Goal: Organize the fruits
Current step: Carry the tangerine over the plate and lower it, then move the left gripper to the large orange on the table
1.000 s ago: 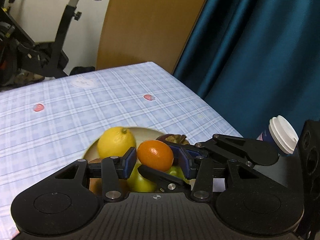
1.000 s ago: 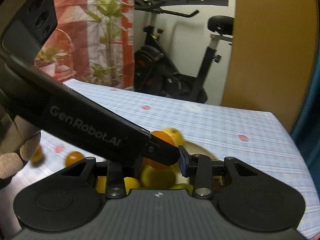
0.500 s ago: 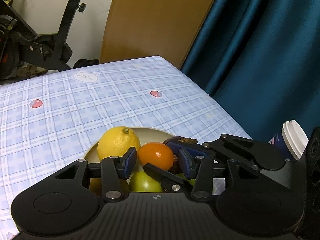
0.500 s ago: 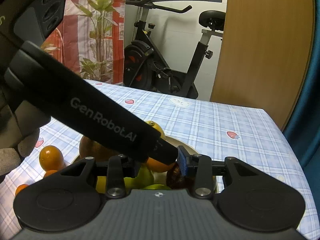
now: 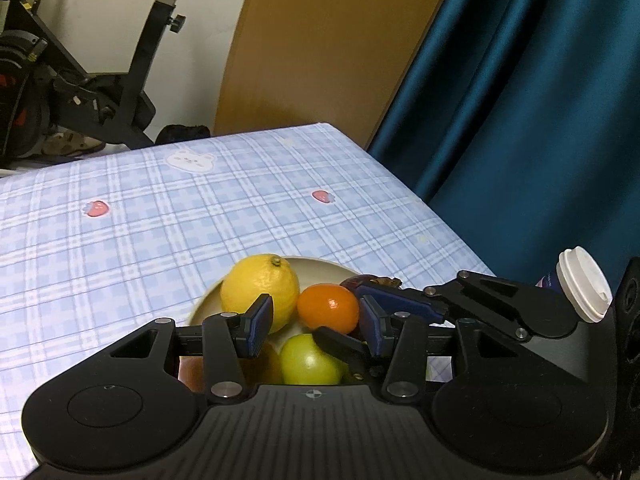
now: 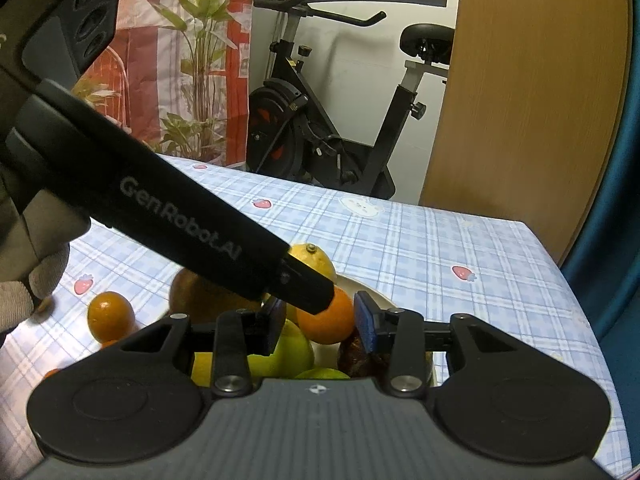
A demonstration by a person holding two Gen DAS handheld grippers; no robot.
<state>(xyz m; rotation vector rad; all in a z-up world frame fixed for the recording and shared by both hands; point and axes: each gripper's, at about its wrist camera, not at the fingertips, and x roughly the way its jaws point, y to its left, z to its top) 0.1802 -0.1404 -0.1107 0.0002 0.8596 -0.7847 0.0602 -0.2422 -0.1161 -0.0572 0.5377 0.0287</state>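
A small orange (image 5: 328, 308) sits on top of the fruit piled in a cream bowl (image 5: 320, 264). My left gripper (image 5: 316, 322) straddles it and its jaws are opening. Its left pad stands off the orange with a gap, while its right pad is beside the peel. My right gripper (image 6: 322, 324) is around the same orange (image 6: 332, 320). Its right pad lies on the peel, and its other pad is masked by the left gripper's black finger (image 6: 200, 232). A lemon (image 5: 260, 284), a green apple (image 5: 308, 360) and a dark fruit (image 5: 360, 280) lie in the bowl.
A second small orange (image 6: 110, 314) lies loose on the checked cloth left of the bowl, near a gloved hand (image 6: 24, 280). A cup with a white lid (image 5: 580, 288) stands at the right by the table edge. A blue curtain and an exercise bike are behind.
The orange has come down with both grippers onto the fruit in the bowl. A gap has appeared between the left gripper's left pad and the orange.
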